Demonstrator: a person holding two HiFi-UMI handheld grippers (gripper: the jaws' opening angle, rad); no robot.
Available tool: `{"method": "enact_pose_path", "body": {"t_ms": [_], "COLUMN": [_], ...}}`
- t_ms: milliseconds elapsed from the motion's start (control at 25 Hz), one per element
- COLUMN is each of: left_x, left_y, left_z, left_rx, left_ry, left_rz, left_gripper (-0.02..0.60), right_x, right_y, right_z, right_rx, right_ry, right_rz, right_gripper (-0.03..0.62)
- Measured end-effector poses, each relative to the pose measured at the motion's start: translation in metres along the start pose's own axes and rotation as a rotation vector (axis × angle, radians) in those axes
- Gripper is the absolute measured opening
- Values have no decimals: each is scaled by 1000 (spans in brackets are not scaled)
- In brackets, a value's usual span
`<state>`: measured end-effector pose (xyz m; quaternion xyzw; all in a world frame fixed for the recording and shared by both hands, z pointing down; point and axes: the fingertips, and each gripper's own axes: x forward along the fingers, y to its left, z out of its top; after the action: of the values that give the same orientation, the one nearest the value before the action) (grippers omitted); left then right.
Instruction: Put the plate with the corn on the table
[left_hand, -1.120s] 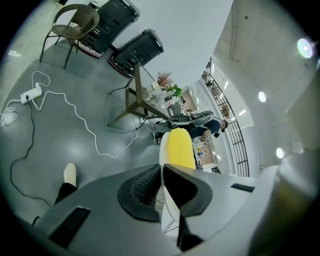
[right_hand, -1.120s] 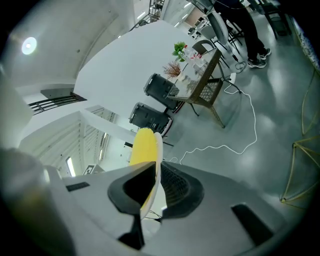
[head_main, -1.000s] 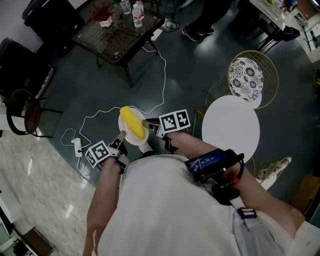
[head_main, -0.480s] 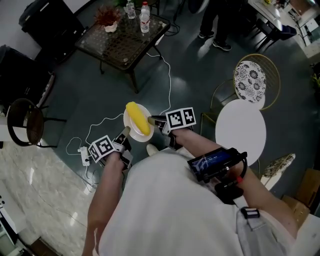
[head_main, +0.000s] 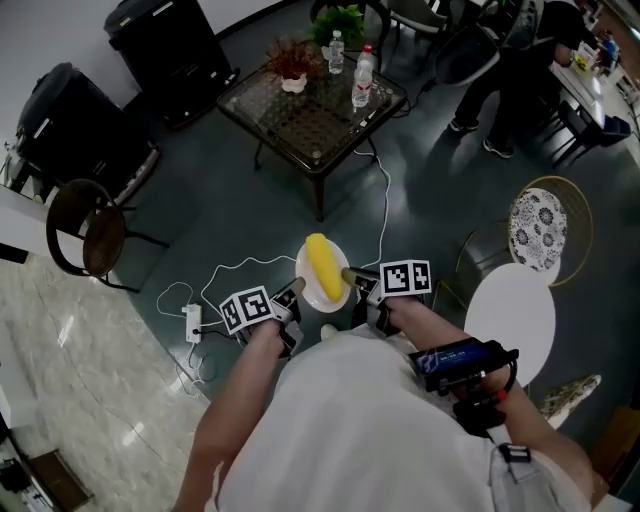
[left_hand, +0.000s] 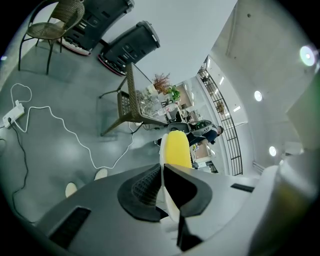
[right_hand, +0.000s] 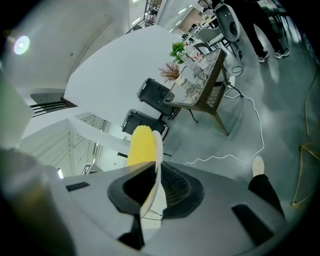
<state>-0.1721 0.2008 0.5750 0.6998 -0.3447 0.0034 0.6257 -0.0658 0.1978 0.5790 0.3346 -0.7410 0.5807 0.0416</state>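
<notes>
corn (head_main: 322, 265) on plate (head_main: 304, 284); left hand-held gripper (head_main: 293, 290), right hand-held gripper (head_main: 352, 276) clamp rim

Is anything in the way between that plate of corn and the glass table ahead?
Nothing visible stands between them. The left gripper and right gripper both clamp the plate with the corn; only floor with a white cable lies before the table. Bottles and a plant occupy its far end.
</notes>
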Motion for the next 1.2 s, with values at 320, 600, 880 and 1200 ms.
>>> {"method": "enact_pose_path", "body": {"t_ms": [320,600,880,1200], "left_x": [4,25,80,151], "left_y": [20,27,14,2], "left_z": [72,132,192,249], "left_rx": [-39,-54,-45,-46], "left_ry": [-50,-86,-81,-78], "left_rz": [21,54,57,60], "left_gripper": [25,25,25,25], "right_x": [61,104,122,134], "right_y": [10,10,-7,-41], "right_z": [49,106,184,270], "right_rx": [-7,-24,-23,-31], "right_ry": [50,92,111,136], "right_rz": [16,47,50,44], "right_gripper": [37,37,36,35]}}
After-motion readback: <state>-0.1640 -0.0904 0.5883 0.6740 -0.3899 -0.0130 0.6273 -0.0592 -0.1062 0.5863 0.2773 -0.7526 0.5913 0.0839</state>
